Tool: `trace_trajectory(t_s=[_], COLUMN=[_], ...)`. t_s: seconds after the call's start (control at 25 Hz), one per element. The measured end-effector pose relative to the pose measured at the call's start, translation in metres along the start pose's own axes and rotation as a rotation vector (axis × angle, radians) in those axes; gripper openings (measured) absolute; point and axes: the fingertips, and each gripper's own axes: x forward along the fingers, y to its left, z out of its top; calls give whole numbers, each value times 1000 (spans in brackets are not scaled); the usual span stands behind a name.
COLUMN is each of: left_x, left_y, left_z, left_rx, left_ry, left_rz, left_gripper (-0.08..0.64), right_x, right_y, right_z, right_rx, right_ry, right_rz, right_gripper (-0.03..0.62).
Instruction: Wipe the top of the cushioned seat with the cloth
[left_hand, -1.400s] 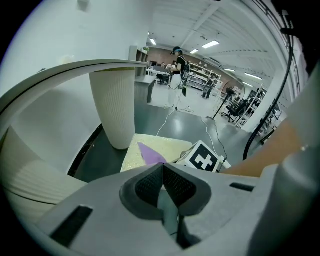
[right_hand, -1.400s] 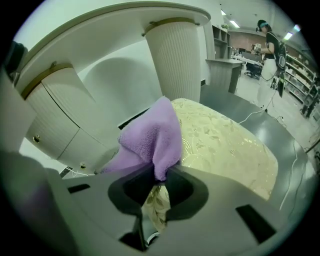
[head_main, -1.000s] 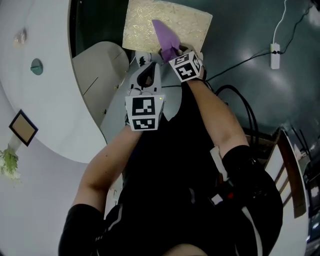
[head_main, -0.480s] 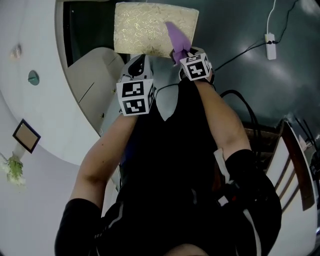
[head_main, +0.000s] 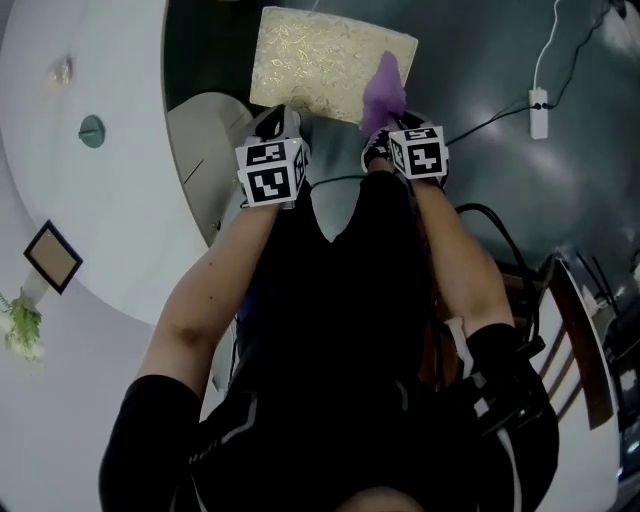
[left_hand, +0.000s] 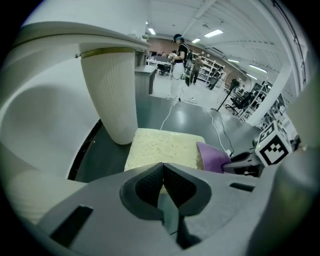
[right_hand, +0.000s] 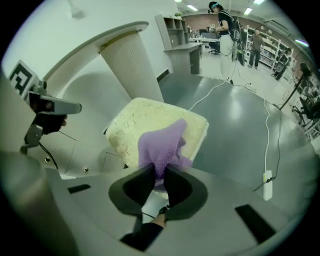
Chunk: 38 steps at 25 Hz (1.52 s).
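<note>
Right tongs (right_hand: 159, 172): clamped on the purple cloth (right_hand: 162, 145), and it is a narrow pinch at the cloth's near end; the rest fans out forward onto the seat (right_hand: 135, 125).

Left tongs (left_hand: 162, 170): jaws pressed together with nothing between them; held idle over the seat's near edge, left of the cloth; whether they touch the seat, I can't tell.

Cloth: bunched up at the seat's near right corner, hard by the right edge; one fold rides up in a peak rather than lying flat.

Seat: pale, textured top, bare toward its left and far edges; by my reading most of the wipe is yet to come.

Risk, grip: so little cloth is pinched that a firm drag over that rough weave could tug it free.

Risk, coverage: a bunched cloth sweeps only a thin track; strips may be missed unless it is flattened.

Risk, edge: this close to the right corner, a stroke outward drops the cloth off the side, onto the floor (head_main: 480, 60) where a cable (head_main: 480, 122) runs.

Risk, clash: a sweep to the left heads straight for the left tongs; they need to lift clear.

Risk, seat: nothing visibly steadies it; a hard push might shove it toward the ribbed pedestal (left_hand: 112, 95) behind.
</note>
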Motion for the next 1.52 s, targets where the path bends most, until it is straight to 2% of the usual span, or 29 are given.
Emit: trace_trajectory(t_s=[0.24,0.44,0.6,0.72,0.84,1.04,1.28,1.52], left_x=[-9,-5,-1,2,0,3,2,11], left_y=[40,68,78,83,91,82,52,14], left_z=[-2,-14,-28,-31,-35,-36,-31,-18], left_rx=[-65,-85,-181,-196,-218,-247,-250,-242], left_ry=[2,-8,12,11,17,23,34,29], left_rz=[53,115,174,172,200,218,210,180], left_gripper=[3,4,3,5,4,5,4,3], right_x=[8,42,76,99,122,146,137,124], right_y=[84,146,176,195,215,173,138,102], right_z=[82,138,161,173,175,168,144,129], right_rx=[-103,-195,-284,-300,-360,-335,-293,-265], right_ry=[-83,-118,-102,-117,-116,-37,-2,-6], right_rz=[135,213,256,266,274,194,225,217], right_gripper=[58,58,60,60,60,60,61,61])
